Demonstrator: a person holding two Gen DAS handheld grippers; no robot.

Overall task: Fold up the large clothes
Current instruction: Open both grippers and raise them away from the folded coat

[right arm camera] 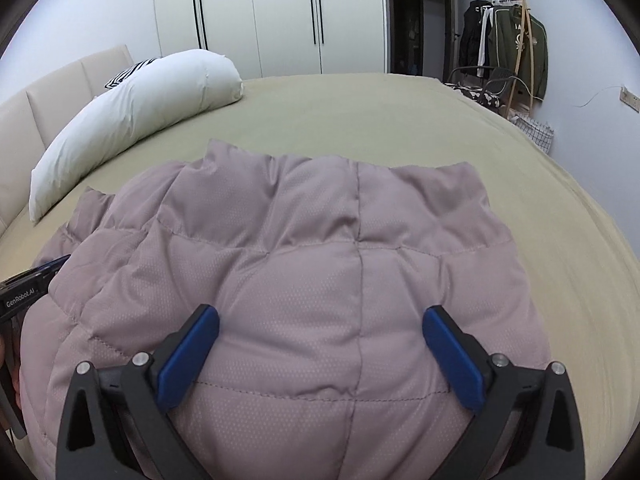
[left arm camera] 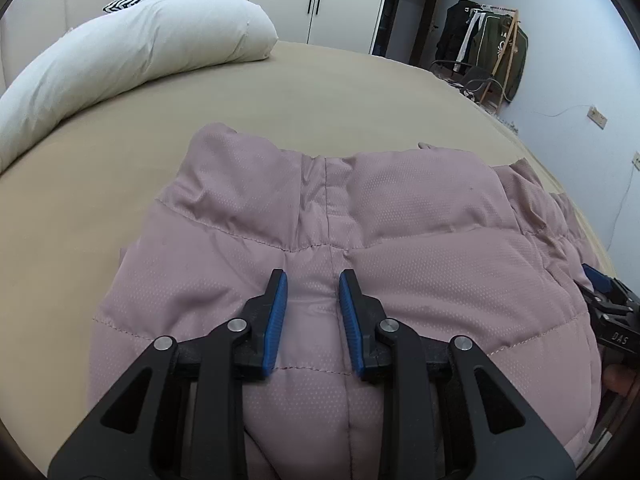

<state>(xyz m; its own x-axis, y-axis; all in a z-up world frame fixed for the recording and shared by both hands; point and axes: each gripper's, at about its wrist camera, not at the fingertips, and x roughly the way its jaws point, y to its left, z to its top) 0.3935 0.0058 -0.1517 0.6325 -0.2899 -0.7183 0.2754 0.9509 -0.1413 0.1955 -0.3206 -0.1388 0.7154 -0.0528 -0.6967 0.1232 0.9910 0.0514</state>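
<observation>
Mid-fold on the tan bedsheet [right arm camera: 400, 120]: dusty-pink quilted puffer jacket [right arm camera: 304, 264] heaped short of the long white pillow [right arm camera: 132, 120]. Left gripper [left arm camera: 312, 304] part-open, pinch unclear; right gripper [right arm camera: 320, 344] splayed wide, empty. Next, likely: clamp, carry the fold over.

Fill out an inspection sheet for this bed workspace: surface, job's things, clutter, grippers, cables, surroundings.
Surface: bed with a tan sheet, smooth.
Job's things: pink puffer jacket lying bunched on the bed's near side.
Clutter: white pillow at the far left, a striped item behind it.
Grippers: left gripper over the jacket, jaws narrowly apart with a ridge of fabric between them; grip cannot be told. Right gripper open wide over the jacket.
Cables: a thin wire runs to a wall socket on the right.
Surroundings: white wardrobe, clothes rack with dark garments, chair beside it.
</observation>
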